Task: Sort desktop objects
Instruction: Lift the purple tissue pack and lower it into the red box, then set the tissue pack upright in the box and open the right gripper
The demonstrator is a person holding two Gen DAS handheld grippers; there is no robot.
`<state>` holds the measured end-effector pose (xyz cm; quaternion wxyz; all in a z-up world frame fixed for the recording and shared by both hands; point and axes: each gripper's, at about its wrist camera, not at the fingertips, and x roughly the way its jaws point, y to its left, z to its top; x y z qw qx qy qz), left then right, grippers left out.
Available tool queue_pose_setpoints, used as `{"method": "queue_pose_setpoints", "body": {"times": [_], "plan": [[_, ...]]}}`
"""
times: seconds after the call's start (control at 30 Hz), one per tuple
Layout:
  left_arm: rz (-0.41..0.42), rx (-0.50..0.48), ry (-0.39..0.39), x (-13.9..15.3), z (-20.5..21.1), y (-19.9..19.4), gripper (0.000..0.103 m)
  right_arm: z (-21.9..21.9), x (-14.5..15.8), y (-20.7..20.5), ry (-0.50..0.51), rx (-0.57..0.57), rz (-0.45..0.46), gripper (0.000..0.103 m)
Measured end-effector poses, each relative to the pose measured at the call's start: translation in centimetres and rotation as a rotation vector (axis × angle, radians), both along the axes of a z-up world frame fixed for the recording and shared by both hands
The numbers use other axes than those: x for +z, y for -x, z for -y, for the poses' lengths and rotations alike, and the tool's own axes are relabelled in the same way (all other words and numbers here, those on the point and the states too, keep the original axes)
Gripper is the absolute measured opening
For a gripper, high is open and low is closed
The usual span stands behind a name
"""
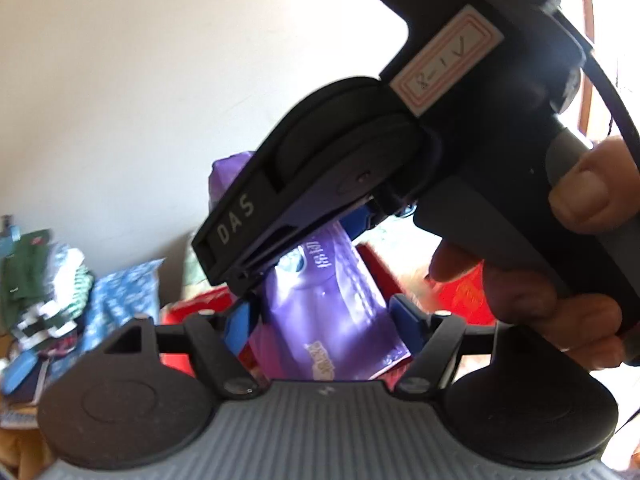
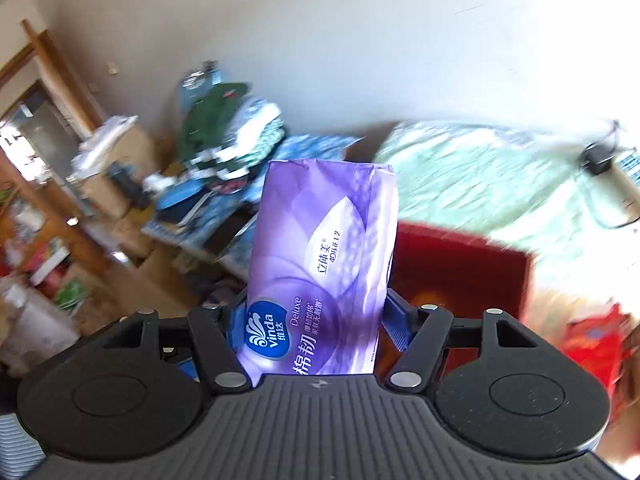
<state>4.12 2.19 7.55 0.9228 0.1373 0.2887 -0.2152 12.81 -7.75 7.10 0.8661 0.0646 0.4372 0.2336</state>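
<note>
Red box (image 2: 460,264) sits below, nothing visible inside it yet. Purple tissue pack (image 2: 324,264) is in the air above it, gripped at its 2 ends: right claw (image 2: 316,332) clamps one, left claw (image 1: 324,320) clamps the other. Drop-off not yet done.

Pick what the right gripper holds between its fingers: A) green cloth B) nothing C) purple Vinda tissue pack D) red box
C: in the right wrist view the purple plastic Vinda tissue pack sits clamped in the right gripper, touching both blue fingers.
</note>
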Motion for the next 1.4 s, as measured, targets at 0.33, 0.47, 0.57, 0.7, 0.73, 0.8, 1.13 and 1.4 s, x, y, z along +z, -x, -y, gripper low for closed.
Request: {"method": "queue_pose_setpoints", "body": {"times": [0.33, 0.47, 0.57, 0.7, 0.73, 0.8, 1.13, 1.4], "plan": [[-0.235, -0.152, 0.127, -7.1, -0.2, -8.2, 0.072, 0.4, -5.8, -6.2, 0.219, -0.118, -0.138, 0.067], [-0.344, -0.193, 0.163, -9.7, -0.9, -10.3, 0.071, -0.1, -7.8, -7.5, 0.288, -0.141, -0.216, 0.067], [-0.43, -0.223, 0.191, -11.4, -1.5, -11.5, 0.071, -0.5, -9.2, -7.9, 0.331, -0.154, -0.292, 0.067], [-0.501, -0.258, 0.196, -13.1, -1.8, -12.6, 0.07, -1.4, -10.7, -8.2, 0.394, -0.167, -0.346, 0.067], [-0.519, -0.264, 0.193, -13.4, -1.8, -12.9, 0.07, -1.5, -11.1, -8.4, 0.407, -0.169, -0.357, 0.067], [-0.556, -0.264, 0.19, -14.2, -1.6, -13.5, 0.069, -1.4, -12.0, -9.0, 0.422, -0.18, -0.391, 0.067], [-0.645, -0.252, 0.194, -15.8, -3.0, -15.6, 0.068, -2.2, -13.5, -10.3, 0.466, -0.165, -0.469, 0.068], [-0.657, -0.205, 0.141, -16.5, -6.9, -16.9, 0.069, -4.8, -14.8, -11.3, 0.352, -0.118, -0.52, 0.067]]}}
